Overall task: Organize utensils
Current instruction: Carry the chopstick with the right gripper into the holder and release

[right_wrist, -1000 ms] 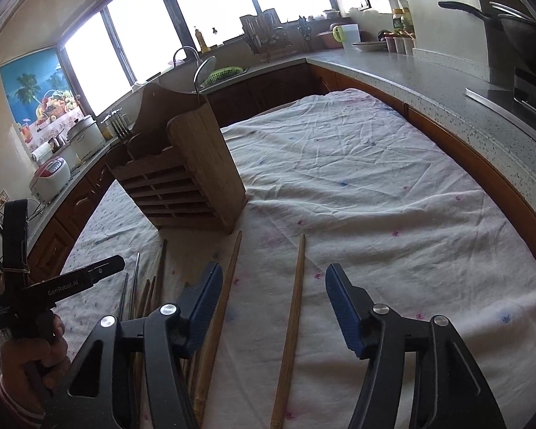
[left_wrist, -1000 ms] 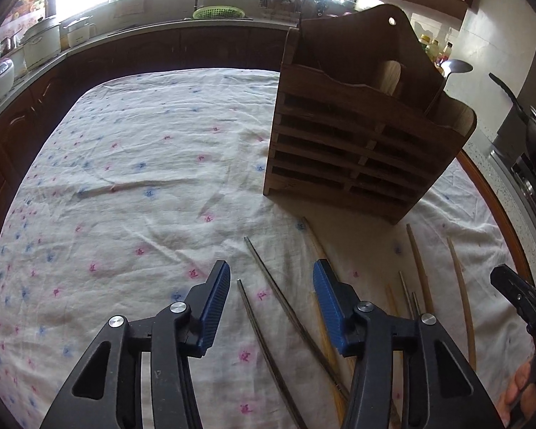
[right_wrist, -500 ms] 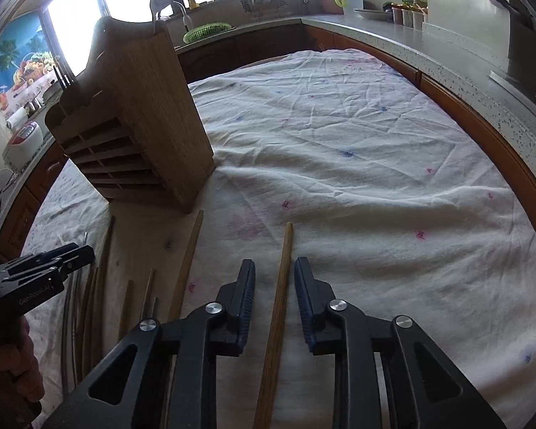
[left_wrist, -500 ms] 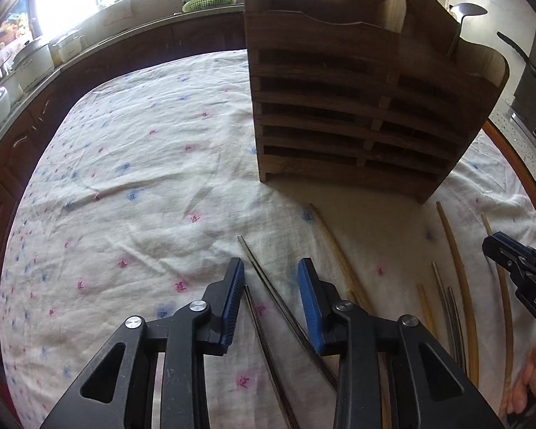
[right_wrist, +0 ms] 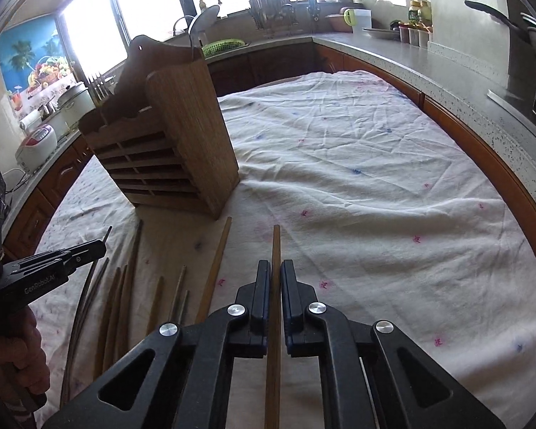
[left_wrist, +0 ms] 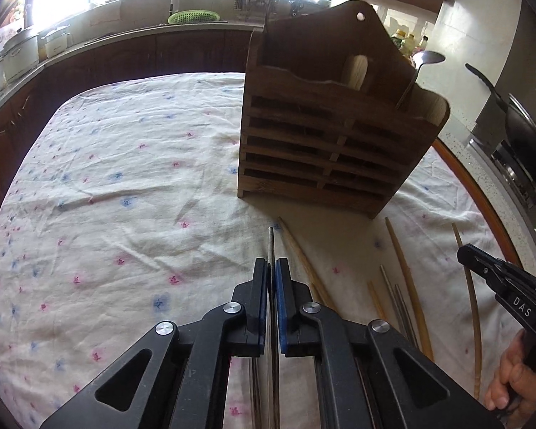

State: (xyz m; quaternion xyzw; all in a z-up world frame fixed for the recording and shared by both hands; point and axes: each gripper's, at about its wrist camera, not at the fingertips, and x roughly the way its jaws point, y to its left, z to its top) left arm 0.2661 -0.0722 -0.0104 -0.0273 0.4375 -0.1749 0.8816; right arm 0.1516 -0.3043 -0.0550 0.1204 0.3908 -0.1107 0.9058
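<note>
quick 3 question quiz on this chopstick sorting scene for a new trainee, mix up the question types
1. True or false: the left gripper is shut on a wooden chopstick.
2. Multiple choice: what does the right gripper hold? A) a metal chopstick B) a wooden chopstick C) nothing
3. Fill in: a metal ladle stands in the ______ on the tablecloth.

Key
1. False: it is shut on a metal chopstick.
2. B
3. wooden utensil holder
</note>
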